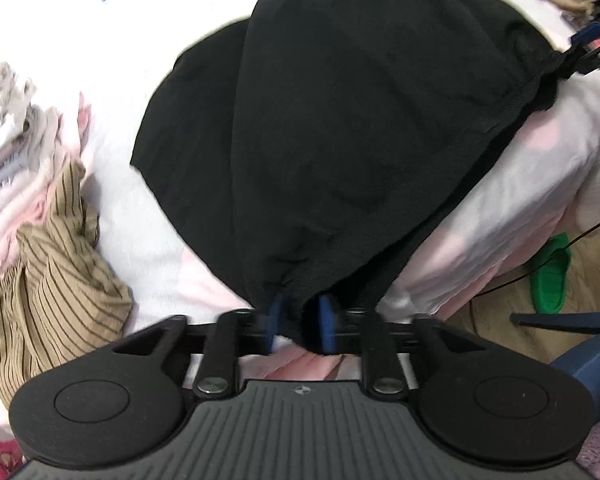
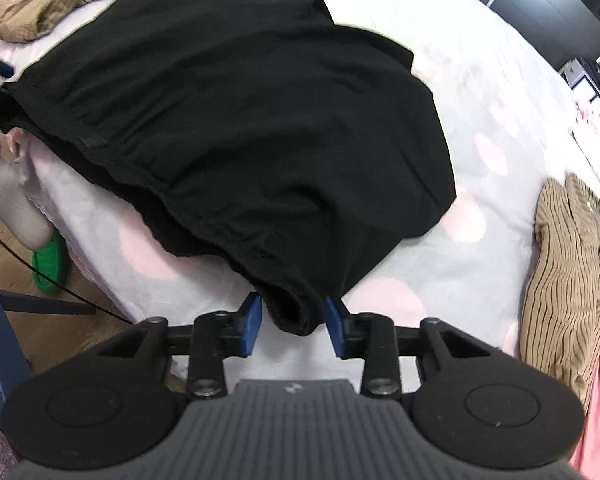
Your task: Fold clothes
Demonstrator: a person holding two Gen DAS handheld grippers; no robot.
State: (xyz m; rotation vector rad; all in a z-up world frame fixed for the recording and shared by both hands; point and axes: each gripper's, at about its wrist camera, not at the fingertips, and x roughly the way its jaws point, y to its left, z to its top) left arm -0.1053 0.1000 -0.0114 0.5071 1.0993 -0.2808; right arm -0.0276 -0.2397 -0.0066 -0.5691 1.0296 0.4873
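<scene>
Two grippers sit at opposite corners of the black garment (image 1: 340, 120) along its near edge. Left gripper (image 1: 302, 322) pinches bunched fabric; right gripper (image 2: 294, 322) stands spread, fabric loose between its pads.

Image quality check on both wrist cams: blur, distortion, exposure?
Left wrist: heavy fisheye curvature, motion smear on the striped garment, and the black garment is crushed to near-featureless dark. Right wrist: same barrel distortion, bedsheet slightly washed out, edges soft.

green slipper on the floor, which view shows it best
The left wrist view: the green slipper lies whole beside the bed. In the right wrist view a socked foot covers the top of it.
</scene>
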